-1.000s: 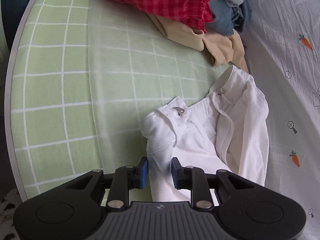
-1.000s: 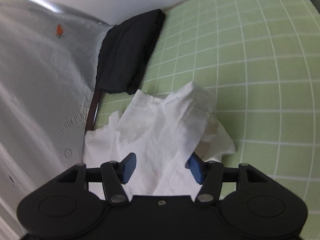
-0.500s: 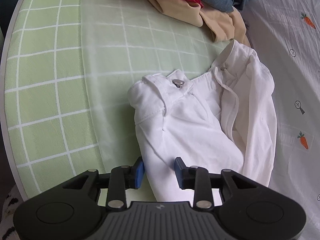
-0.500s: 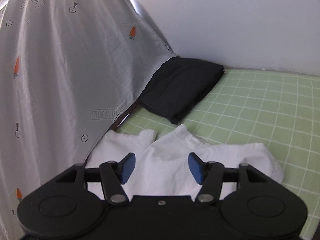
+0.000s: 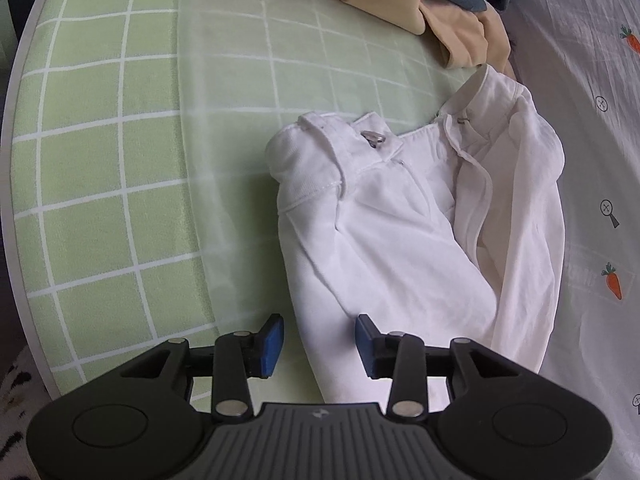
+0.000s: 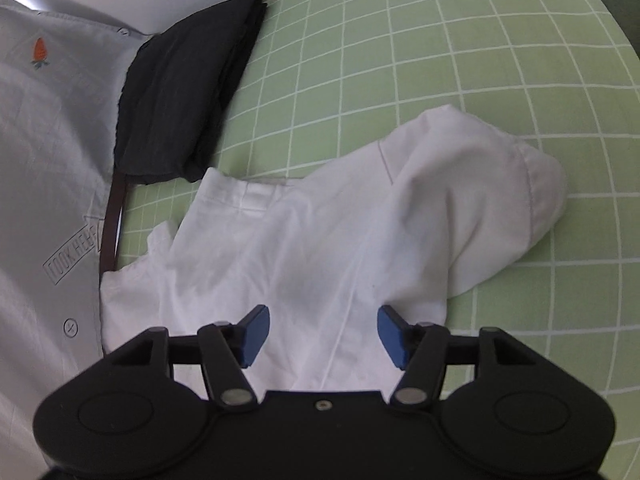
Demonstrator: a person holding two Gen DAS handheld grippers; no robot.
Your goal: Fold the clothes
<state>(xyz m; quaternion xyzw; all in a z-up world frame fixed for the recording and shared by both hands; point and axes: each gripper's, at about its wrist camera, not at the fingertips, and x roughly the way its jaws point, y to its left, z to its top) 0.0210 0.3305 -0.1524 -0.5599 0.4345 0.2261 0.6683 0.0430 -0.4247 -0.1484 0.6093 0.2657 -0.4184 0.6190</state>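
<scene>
While the white trousers (image 5: 392, 240) lie rumpled on the green checked bed (image 5: 120, 120), I hold my left gripper (image 5: 318, 346) and right gripper (image 6: 320, 334) released over them, choosing edges to pinch.

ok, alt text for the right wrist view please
An open right gripper hovers over crumpled white trousers lying on a green checked sheet. A folded black garment sits beyond them at upper left, beside a grey carrot-print cover.
</scene>
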